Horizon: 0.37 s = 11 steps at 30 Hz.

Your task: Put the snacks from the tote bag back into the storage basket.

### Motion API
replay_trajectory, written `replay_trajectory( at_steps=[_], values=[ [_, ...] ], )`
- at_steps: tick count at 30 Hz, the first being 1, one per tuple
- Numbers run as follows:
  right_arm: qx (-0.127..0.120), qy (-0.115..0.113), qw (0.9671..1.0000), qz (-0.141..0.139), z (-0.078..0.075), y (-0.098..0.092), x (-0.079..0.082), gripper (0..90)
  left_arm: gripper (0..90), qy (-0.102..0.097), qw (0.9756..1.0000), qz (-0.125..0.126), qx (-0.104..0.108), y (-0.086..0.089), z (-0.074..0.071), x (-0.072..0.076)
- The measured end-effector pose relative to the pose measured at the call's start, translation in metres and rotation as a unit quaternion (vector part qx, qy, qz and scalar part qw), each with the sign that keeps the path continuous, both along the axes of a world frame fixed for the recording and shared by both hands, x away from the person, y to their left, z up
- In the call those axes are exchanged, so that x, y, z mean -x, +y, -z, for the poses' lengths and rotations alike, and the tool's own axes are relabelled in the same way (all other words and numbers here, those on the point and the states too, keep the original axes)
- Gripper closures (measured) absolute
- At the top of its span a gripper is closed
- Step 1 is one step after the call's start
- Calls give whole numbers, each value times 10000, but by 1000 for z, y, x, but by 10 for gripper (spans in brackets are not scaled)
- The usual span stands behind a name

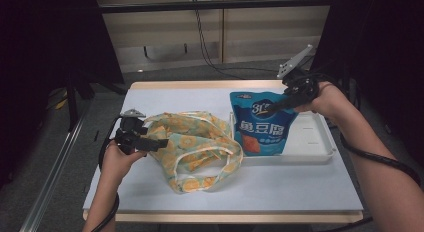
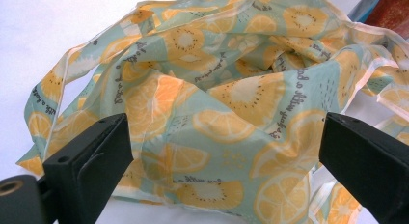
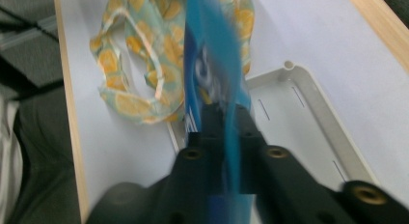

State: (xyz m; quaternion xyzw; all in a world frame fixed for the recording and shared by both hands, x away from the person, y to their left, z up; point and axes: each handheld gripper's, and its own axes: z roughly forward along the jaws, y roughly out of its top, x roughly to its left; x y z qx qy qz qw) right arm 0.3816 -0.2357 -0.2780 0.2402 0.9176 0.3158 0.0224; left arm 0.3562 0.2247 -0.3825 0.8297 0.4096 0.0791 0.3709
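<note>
At the right half of the table (image 1: 300,184), the right gripper (image 1: 281,104) was clamped on the upper right part of a blue snack pouch (image 1: 260,124). The pouch stood upright, its long axis roughly vertical and its lower edge at the left end of the white tray (image 1: 320,137). From the right gripper view the jaws were closed on the pouch (image 3: 212,79), seen edge-on and blurred.

The citrus-print fabric bag (image 1: 200,144) lay crumpled flat on the table, just left of the pouch and tray, handles loose. The left gripper (image 1: 155,142) sat at the bag's left edge, jaws spread apart with nothing held; in its own view the bag fabric (image 2: 226,113) lay between and beyond the jaws.

Judgement: the pouch probably goes into the bag. The key relation was that the bag lay directly left of the pouch, nearer the left gripper, with its mouth not visibly open. Whether the jaws touched the fabric could not be told.
</note>
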Motion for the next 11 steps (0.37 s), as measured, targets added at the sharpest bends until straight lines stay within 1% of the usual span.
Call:
replay_trajectory(
  at_steps=[1, 2, 3, 4, 5, 6, 7, 9, 10, 11],
  values=[
    [0, 5, 9999, 146, -1, 0, 0, 656, 44, -2, 10000, 3, 3, 0, 0, 0],
    [81, 81, 9997, 205, -2, 1, -1, 581, 44, -19, 10000, 26, -20, 0, 0, 0],
    [213, 108, 9995, 225, -2, 2, -1, 526, 44, -22, 10000, 31, -25, 0, 0, 0],
    [240, 143, 9994, 211, -1, 3, -1, 465, 44, -25, 10000, 30, -26, 0, 0, 0],
    [260, 235, 9989, 301, 0, 4, -1, 379, 44, -31, 10000, 14, -38, 0, -1, 0],
    [287, 320, 9982, 409, 0, 5, -2, 314, 44, -32, 10000, -19, 11, 0, 0, 0],
    [295, 380, 9975, 510, 1, 5, -3, 279, 44, -36, 10000, -24, -4, 0, 0, 0],
    [265, 495, 9966, 603, 1, 2, -3, 221, 44, -46, 10000, -34, 1, 0, 0, -1],
    [298, 447, 9965, 640, 0, 1, -3, 209, 44, -35, 10000, 18, -27, 1, -1, -1],
    [316, 438, 9964, 651, -1, 1, -2, 196, 44, -47, 10000, -29, 10, 0, -1, -1]
  ],
)
